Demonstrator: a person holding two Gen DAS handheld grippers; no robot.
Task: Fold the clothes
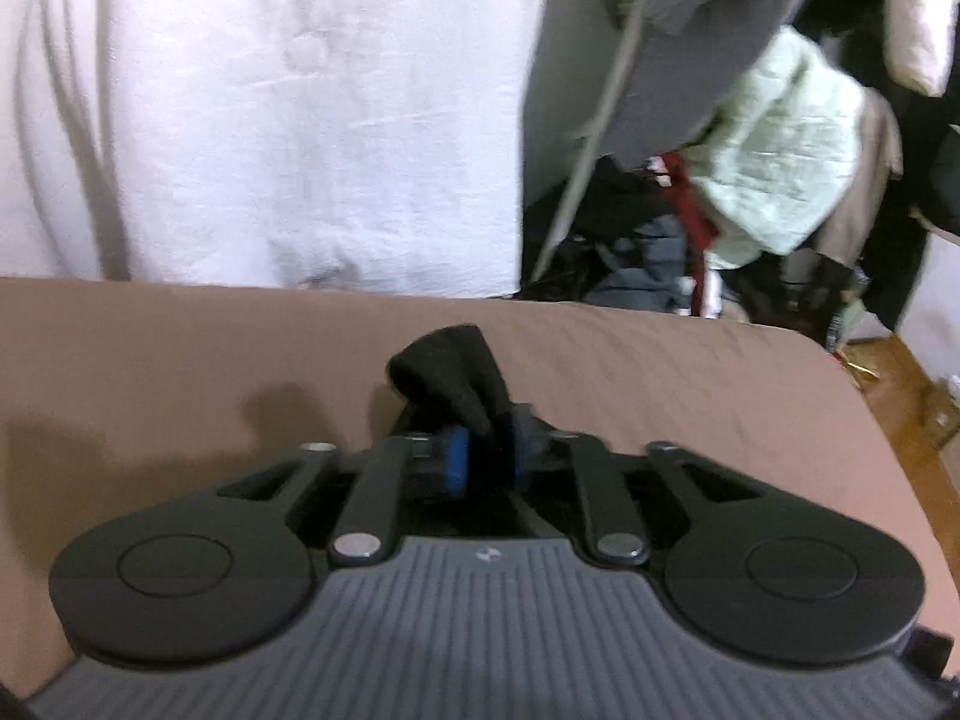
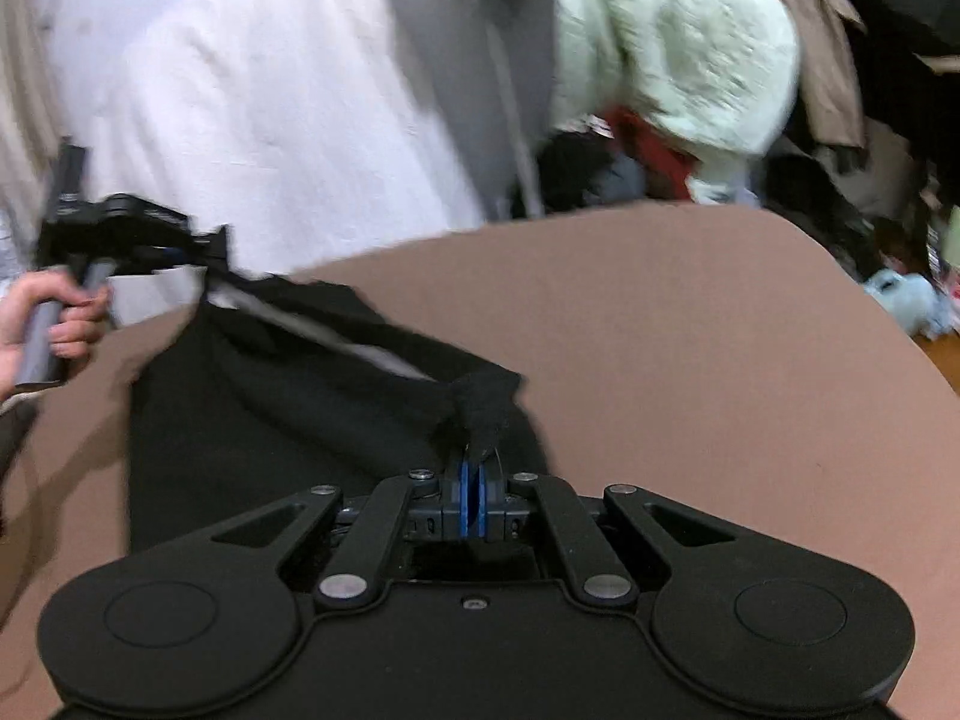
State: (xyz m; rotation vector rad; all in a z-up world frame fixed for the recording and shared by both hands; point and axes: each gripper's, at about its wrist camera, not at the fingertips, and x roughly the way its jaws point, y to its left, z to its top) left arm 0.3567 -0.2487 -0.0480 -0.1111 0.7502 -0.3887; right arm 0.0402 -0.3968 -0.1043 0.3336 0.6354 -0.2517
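Observation:
A black garment (image 2: 312,414) hangs stretched between my two grippers above the brown bed sheet (image 2: 690,360). My right gripper (image 2: 475,501) is shut on one corner of it; a tuft of black cloth sticks up past the blue pads. My left gripper (image 1: 486,459) is shut on the other corner (image 1: 450,378), which bunches above its pads. In the right wrist view the left gripper (image 2: 198,249) shows at the far left, held by a hand (image 2: 54,315), with the garment's top edge taut between the two.
A white cloth (image 1: 270,108) hangs behind the bed. A pile of clothes with a pale green fleece (image 2: 678,42) and dark items (image 1: 630,240) lies beyond the bed's far edge. Wooden floor (image 1: 924,396) shows at the right.

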